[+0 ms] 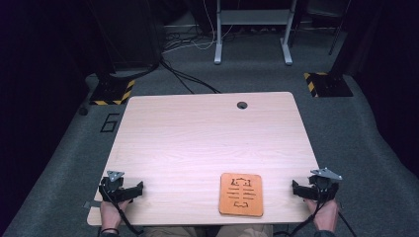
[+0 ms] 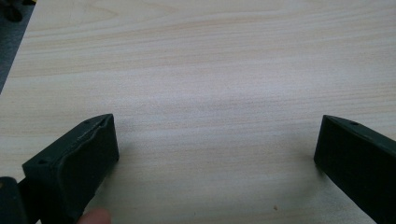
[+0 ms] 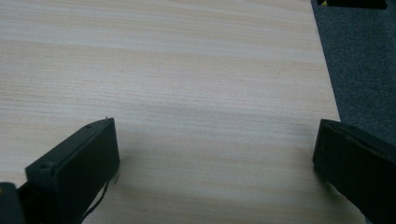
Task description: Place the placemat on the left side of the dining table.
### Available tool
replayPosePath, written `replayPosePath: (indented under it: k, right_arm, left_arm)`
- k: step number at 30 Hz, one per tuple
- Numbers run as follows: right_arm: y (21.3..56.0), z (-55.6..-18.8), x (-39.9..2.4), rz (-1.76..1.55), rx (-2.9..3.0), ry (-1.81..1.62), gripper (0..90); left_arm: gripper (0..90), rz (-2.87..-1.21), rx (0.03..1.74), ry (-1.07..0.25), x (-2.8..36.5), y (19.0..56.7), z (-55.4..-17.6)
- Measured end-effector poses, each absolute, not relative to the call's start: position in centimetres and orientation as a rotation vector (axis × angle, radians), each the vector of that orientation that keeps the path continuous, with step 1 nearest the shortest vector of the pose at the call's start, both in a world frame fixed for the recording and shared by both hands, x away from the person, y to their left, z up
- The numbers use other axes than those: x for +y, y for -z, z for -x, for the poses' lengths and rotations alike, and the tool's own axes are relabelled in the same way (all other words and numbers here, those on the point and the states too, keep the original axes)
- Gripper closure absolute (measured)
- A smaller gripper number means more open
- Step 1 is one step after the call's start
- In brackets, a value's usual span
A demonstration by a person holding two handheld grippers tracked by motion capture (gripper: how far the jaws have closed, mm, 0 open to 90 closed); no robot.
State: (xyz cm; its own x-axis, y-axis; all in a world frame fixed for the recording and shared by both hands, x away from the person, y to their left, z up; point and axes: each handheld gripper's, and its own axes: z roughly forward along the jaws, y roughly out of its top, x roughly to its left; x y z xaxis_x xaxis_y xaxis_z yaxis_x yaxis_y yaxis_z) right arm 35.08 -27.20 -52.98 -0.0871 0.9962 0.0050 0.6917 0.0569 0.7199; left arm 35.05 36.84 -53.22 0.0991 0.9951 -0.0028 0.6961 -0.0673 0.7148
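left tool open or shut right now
Open. In its own view the left tool has both black jaws standing far apart, with bare wooden table between them and nothing gripped.

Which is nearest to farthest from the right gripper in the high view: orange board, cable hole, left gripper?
From the right gripper:
1. Orange board, just to its left at the near edge.
2. Cable hole, at the table's far edge.
3. Left gripper, opposite near corner.
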Motion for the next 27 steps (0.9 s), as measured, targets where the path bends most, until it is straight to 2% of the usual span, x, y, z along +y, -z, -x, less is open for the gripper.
replayPosePath:
  k: [27]
  right_arm:
    - [52.59,-34.88,-26.80,-1.682,1.881,-0.834,0.0]
  left_arm:
    - [0.0,-1.829,1.655,-0.689,36.73,53.17,-35.04]
